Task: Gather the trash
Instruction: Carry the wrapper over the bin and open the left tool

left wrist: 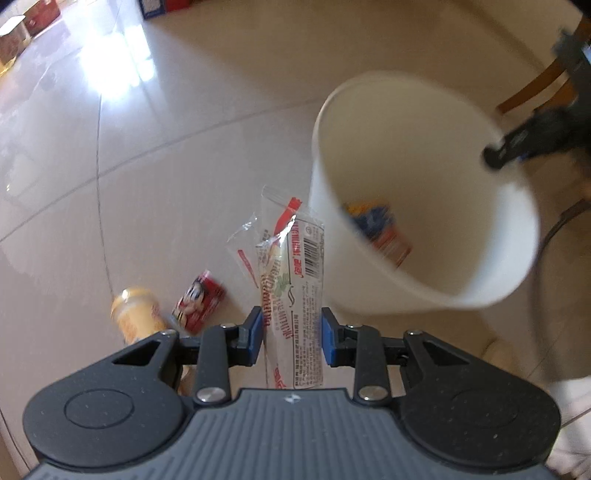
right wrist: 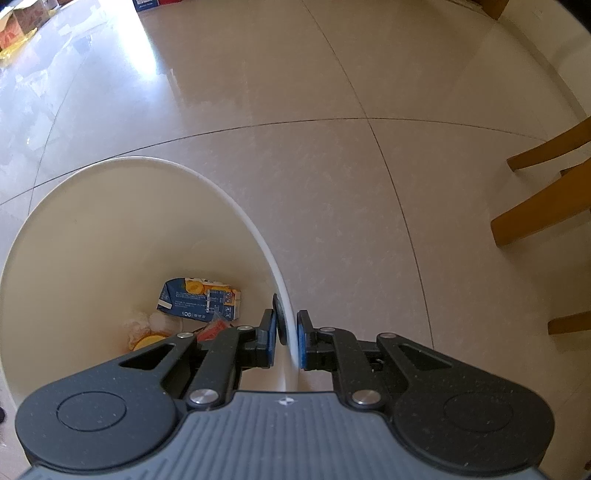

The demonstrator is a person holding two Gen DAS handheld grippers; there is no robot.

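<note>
My left gripper (left wrist: 291, 338) is shut on a clear plastic wrapper (left wrist: 291, 284) with red print and a barcode, held above the floor just left of the white bin (left wrist: 491, 236). The bin looks tilted and blurred in the left wrist view. My right gripper (right wrist: 287, 338) is shut on the white bin's rim (right wrist: 236, 206), one pad inside and one outside. Inside the bin lie a blue and orange juice carton (right wrist: 199, 297) and other scraps (right wrist: 147, 332). On the floor to the left lie a yellow can (left wrist: 138, 315) and a small red carton (left wrist: 199, 304).
Glossy beige floor tiles (right wrist: 332, 184) spread all around. Wooden chair legs (right wrist: 539, 206) stand at the right. Cardboard boxes (left wrist: 26, 26) sit at the far left, and a blue box (left wrist: 153, 7) at the far edge. In the left wrist view the right gripper (left wrist: 517, 144) appears dark at the bin's rim.
</note>
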